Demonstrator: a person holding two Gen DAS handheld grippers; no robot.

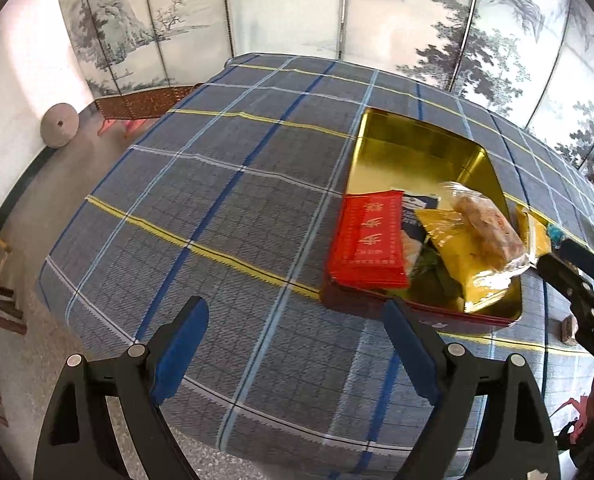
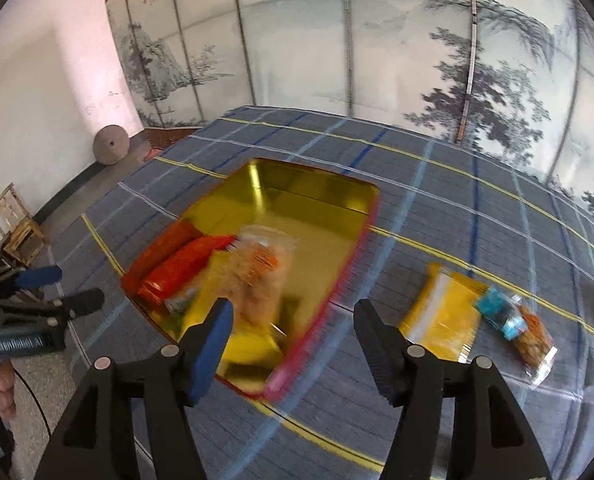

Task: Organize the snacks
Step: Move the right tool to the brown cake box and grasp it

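Your right wrist view alone shows two snacks lying loose on the counter [image 2: 437, 208] to the right of the tin [image 2: 317, 184]: a yellow packet [image 2: 443, 316] and, just beside it, a clear-wrapped snack with a blue label [image 2: 517, 322]. Your left wrist view is sharper on the tin's contents: a red packet [image 1: 367, 240] at the near left, a yellow bag [image 1: 457, 248] beside it, and a clear-wrapped pastry [image 1: 487, 228] resting on top. The far half of the tin is bare gold.

Your left tool [image 1: 297, 344] stands wide open and holds nothing, above the cloth just short of the tin's near wall. Your right tool [image 2: 293, 340] is partly open with nothing between its pads, over the tin's near right corner.

Left of the tin, the plaid cloth runs bare to the counter's left and near edges.
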